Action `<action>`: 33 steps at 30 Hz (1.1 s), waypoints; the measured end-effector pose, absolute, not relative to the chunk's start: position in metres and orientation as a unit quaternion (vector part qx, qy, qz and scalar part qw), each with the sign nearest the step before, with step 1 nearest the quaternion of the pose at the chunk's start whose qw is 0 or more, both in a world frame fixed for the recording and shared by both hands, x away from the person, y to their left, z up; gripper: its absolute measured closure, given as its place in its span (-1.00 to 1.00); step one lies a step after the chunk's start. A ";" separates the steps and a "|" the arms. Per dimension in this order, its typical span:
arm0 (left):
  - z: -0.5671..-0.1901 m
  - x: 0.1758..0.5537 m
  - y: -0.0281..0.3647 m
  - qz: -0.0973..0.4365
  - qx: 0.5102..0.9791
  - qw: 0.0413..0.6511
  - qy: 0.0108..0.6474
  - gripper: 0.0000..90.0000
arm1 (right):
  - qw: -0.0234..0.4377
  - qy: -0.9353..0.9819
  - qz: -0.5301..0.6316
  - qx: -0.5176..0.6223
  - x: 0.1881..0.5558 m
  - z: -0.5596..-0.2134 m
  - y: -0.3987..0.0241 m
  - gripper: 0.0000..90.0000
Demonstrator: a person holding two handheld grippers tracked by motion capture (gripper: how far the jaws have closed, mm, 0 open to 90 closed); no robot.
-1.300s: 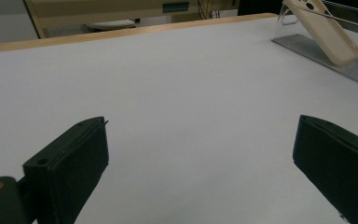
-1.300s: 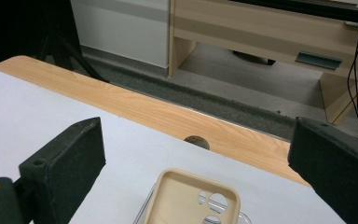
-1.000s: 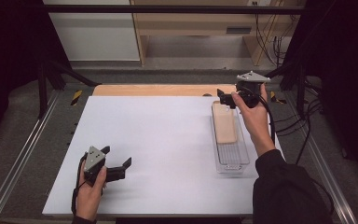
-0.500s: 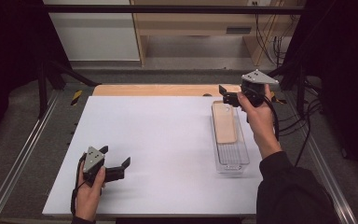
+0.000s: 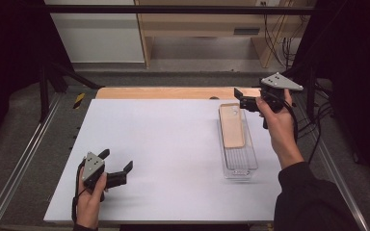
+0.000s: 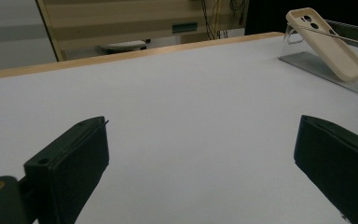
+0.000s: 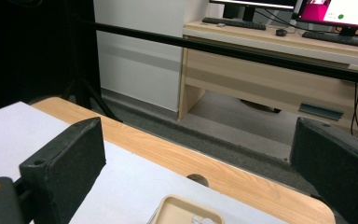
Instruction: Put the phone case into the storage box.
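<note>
Fingers on both grippers stand wide apart, holding nothing. Over at the far right, the right gripper (image 5: 247, 99) hangs above the far end of a clear plastic tray (image 5: 241, 166). A beige phone case (image 5: 233, 126) leans inside that tray, its camera end propped on the far rim. At the near left, the left gripper (image 5: 117, 166) sits low over the white tabletop (image 5: 164, 144), well apart from the tray.

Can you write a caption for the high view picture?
Right gripper hovers open by a beige phone case in a clear tray.
</note>
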State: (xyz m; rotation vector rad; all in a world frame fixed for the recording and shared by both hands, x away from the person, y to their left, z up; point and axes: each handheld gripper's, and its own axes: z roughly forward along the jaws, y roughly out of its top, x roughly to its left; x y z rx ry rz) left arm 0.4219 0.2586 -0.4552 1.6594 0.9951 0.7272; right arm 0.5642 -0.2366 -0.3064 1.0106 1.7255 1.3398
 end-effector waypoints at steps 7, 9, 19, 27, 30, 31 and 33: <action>-0.453 0.415 0.267 0.315 0.674 0.525 0.413 -0.93 | 0.344 0.665 0.529 0.399 0.554 -0.308 -0.242 -0.92; -0.452 0.415 0.269 0.316 0.668 0.531 0.414 -0.93 | 0.338 0.665 0.531 0.401 0.552 -0.309 -0.243 -0.93; -0.456 0.418 0.275 0.319 0.660 0.536 0.419 -0.94 | 0.323 0.656 0.540 0.417 0.541 -0.311 -0.251 -0.95; -0.459 0.421 0.272 0.316 0.667 0.532 0.415 -0.94 | 0.317 0.651 0.544 0.425 0.536 -0.316 -0.261 -0.95; -0.459 0.421 0.271 0.317 0.667 0.532 0.414 -0.94 | 0.317 0.654 0.538 0.427 0.534 -0.321 -0.264 -0.95; -0.460 0.421 0.270 0.316 0.667 0.532 0.415 -0.94 | 0.315 0.654 0.538 0.429 0.533 -0.323 -0.266 -0.95; -0.460 0.421 0.270 0.316 0.668 0.531 0.415 -0.94 | 0.312 0.652 0.539 0.433 0.533 -0.327 -0.269 -0.95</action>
